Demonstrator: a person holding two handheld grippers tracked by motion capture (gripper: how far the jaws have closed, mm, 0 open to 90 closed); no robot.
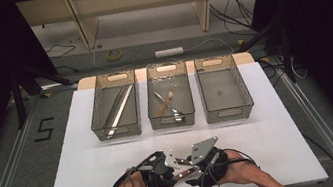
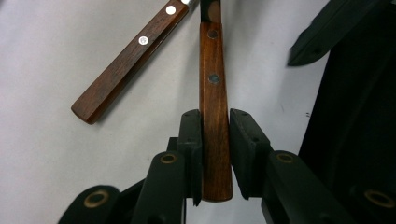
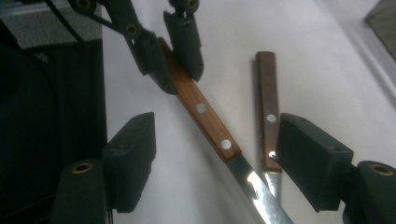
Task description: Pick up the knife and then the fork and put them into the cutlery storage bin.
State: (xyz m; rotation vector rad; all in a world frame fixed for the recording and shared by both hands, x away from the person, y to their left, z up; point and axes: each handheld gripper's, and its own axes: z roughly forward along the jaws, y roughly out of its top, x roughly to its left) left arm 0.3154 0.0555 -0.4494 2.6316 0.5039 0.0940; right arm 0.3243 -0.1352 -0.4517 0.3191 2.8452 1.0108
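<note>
While the left gripper (image 2: 215, 140) pinches the wooden handle of one knife (image 2: 214, 93) between its pads, near the butt end, the blade runs away from it toward the right gripper (image 3: 215, 154). That knife sits low over the white table (image 1: 89, 161) at the near edge, between the two hands. A second knife (image 3: 266, 116) lies just beside it on the surface, its blade crossing close to the first one's.

The right gripper's jaws stand wide and hold nothing — they straddle both knives where handle meets blade. Closing there could catch both at once, or nip only the loose one and drag it. A grip on bare steel could also slip, since the blade is smooth and narrow.

Farther off, three mesh trays (image 1: 224, 89) stand in a row; the left tray holds long metal tools, the middle a spoon and a wooden-handled piece.

Both blade tips are cut off in the gripper views, and from the high view the hands cover most of the knives — whether the held knife touches the table I cannot tell.
</note>
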